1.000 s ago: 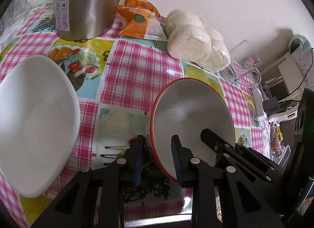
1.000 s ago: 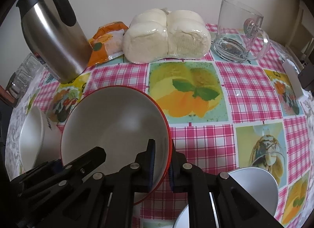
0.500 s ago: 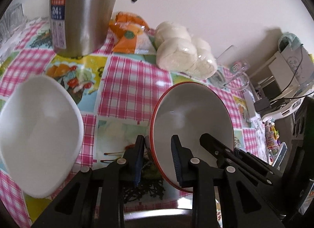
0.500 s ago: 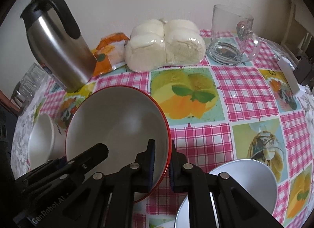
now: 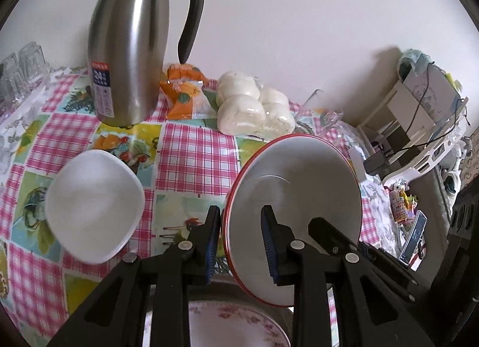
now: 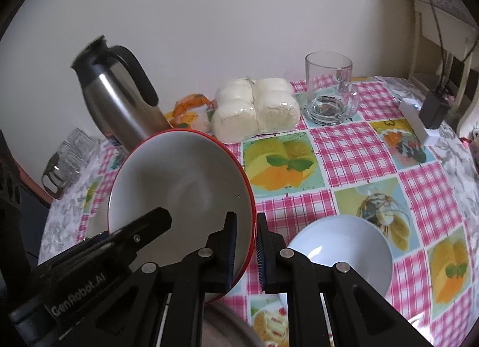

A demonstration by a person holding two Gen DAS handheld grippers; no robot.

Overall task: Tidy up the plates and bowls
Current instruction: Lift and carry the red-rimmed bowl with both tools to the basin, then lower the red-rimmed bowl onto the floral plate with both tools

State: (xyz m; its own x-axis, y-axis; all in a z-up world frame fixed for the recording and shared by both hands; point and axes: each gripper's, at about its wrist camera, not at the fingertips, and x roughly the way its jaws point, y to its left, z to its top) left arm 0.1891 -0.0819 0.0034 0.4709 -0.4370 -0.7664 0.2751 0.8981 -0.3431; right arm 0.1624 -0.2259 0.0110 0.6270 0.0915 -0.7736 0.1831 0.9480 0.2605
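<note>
Both grippers pinch one red-rimmed bowl (image 5: 295, 197) by its rim: left gripper (image 5: 239, 245) at its 9 o'clock edge, right gripper (image 6: 245, 252) at its 3 o'clock, bowl clear above the checked tablecloth (image 6: 353, 152); square white dish (image 5: 92, 200) at 9 o'clock, round white bowl (image 6: 344, 245) at 3 o'clock

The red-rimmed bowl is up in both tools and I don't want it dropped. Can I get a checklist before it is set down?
1. Left tool clamped across the red-rimmed bowl rim: ok.
2. Right tool clamped on the opposite rim: ok.
3. Bowl empty: ok.
4. Bowl clear of the steel jug: ok.
5. White square bowl free to receive: ok.
6. Floral plate directly below: cannot tell.
</note>
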